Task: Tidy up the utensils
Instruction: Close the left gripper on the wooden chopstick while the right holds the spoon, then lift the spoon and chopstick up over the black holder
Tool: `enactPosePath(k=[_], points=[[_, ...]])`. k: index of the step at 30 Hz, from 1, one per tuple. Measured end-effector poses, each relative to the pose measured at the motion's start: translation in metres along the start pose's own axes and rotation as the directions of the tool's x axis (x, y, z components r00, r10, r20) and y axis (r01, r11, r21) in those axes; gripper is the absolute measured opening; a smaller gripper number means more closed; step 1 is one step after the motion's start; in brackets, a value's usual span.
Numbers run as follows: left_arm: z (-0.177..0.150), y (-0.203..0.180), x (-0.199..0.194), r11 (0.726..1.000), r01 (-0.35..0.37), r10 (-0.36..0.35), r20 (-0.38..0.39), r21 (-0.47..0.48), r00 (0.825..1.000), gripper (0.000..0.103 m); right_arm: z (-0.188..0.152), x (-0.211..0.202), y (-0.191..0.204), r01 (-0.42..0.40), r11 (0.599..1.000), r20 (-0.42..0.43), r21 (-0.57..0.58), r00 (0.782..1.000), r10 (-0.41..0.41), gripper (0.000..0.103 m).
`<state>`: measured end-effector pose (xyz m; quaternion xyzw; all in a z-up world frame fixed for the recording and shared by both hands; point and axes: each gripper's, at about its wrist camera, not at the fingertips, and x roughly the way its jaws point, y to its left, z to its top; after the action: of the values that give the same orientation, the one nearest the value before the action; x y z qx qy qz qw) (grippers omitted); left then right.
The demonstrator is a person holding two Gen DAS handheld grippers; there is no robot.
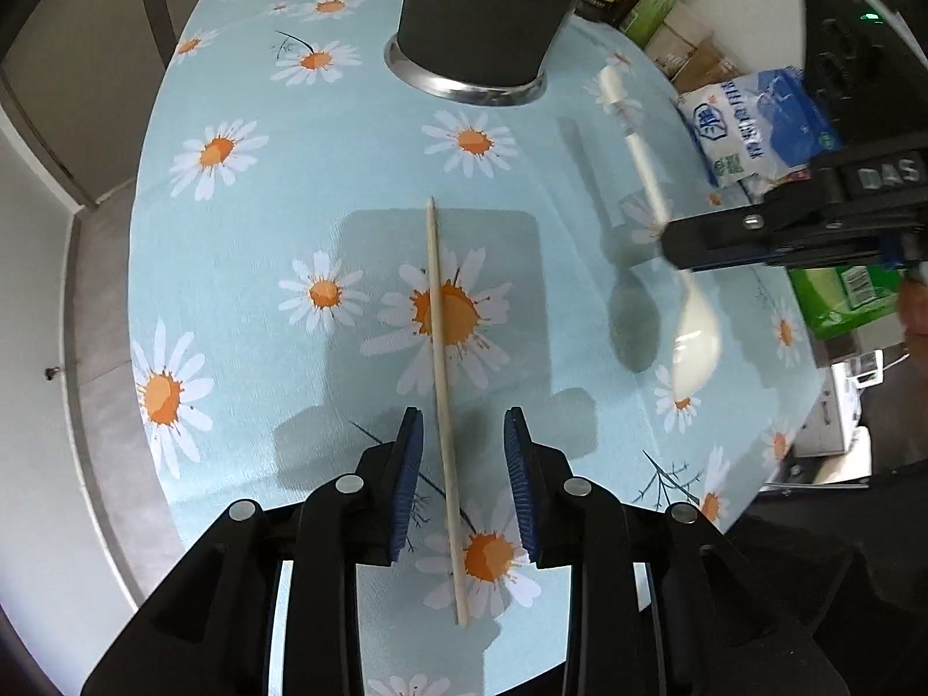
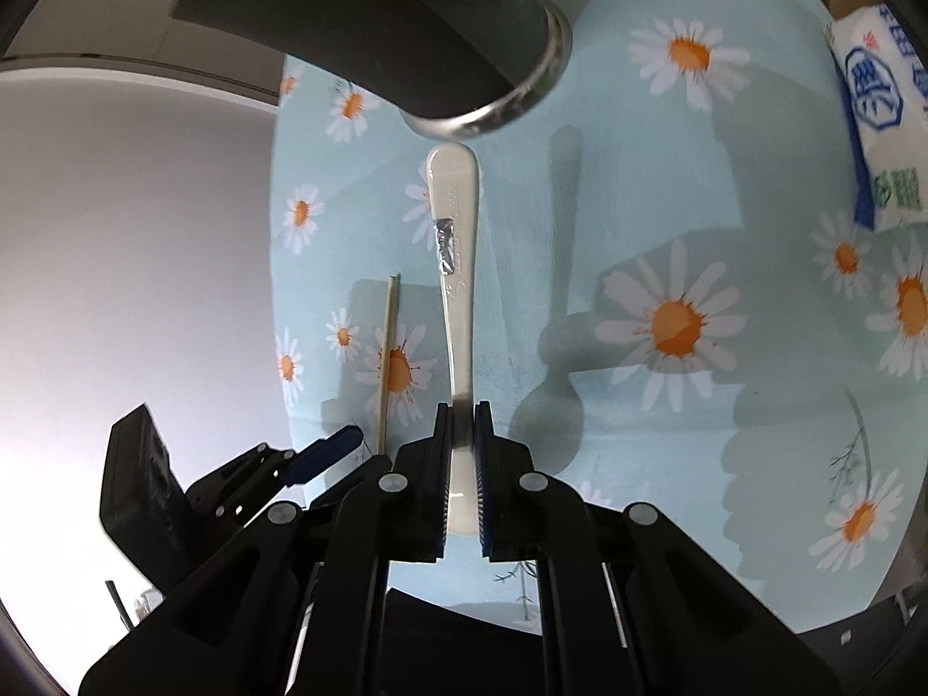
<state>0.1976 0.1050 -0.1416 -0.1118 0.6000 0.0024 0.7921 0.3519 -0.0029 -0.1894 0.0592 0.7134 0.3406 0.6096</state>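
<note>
While over the daisy-printed blue tablecloth (image 1: 243, 267), both grippers work in front of the dark cylindrical holder with the steel base ring (image 1: 481, 11), the landmark here.

Left of that holder and nearer the camera: left gripper (image 1: 463, 435), jaws partly open, blue pads clear of the thin pale wooden chopstick (image 1: 442, 383) that runs between them. Not gripped; whether lying on the cloth or just above it, hard to say. Probably lined up lengthwise for a clean pinch.

Right of the chopstick, still in front of the holder: right gripper (image 2: 463, 423), clamped tight on the white plastic spoon (image 2: 458, 267) near its bowl, handle end pointing at the holder's base, likely for dropping in handle first.

Holder's mouth cut off at the top edge. Spoon blurred in the left view, its bowl mostly hidden between the pads in the right. Packets beyond the holder only partly readable.
</note>
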Motion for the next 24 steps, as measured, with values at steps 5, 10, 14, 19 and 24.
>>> enactPosePath(k=[5, 10, 14, 19, 24], points=[[0.008, 0.001, 0.01, 0.998, -0.068, 0.068, -0.041, 0.0, 0.997, 0.028, -0.003, -0.018, -0.008, -0.051, 0.998, 0.013, -0.031, 0.999, 0.051, 0.009], [0.015, -0.002, 0.009, 0.995, -0.104, 0.103, -0.075, -0.011, 0.992, 0.027, -0.009, -0.036, -0.023, -0.074, 0.995, 0.034, -0.07, 0.997, 0.076, 0.009], [0.021, -0.005, 0.009, 0.988, -0.154, 0.15, -0.093, -0.033, 0.984, 0.004, -0.01, -0.052, -0.034, -0.105, 0.991, 0.049, -0.083, 0.993, 0.109, 0.009], [0.025, -0.006, 0.008, 0.983, -0.172, 0.166, -0.098, -0.06, 0.981, 0.004, -0.007, -0.063, -0.04, -0.122, 0.987, 0.069, -0.109, 0.989, 0.13, 0.009], [0.024, -0.006, 0.007, 0.981, -0.17, 0.161, -0.096, -0.094, 0.982, 0.004, -0.003, -0.066, -0.046, -0.161, 0.981, 0.076, -0.105, 0.983, 0.169, 0.009]])
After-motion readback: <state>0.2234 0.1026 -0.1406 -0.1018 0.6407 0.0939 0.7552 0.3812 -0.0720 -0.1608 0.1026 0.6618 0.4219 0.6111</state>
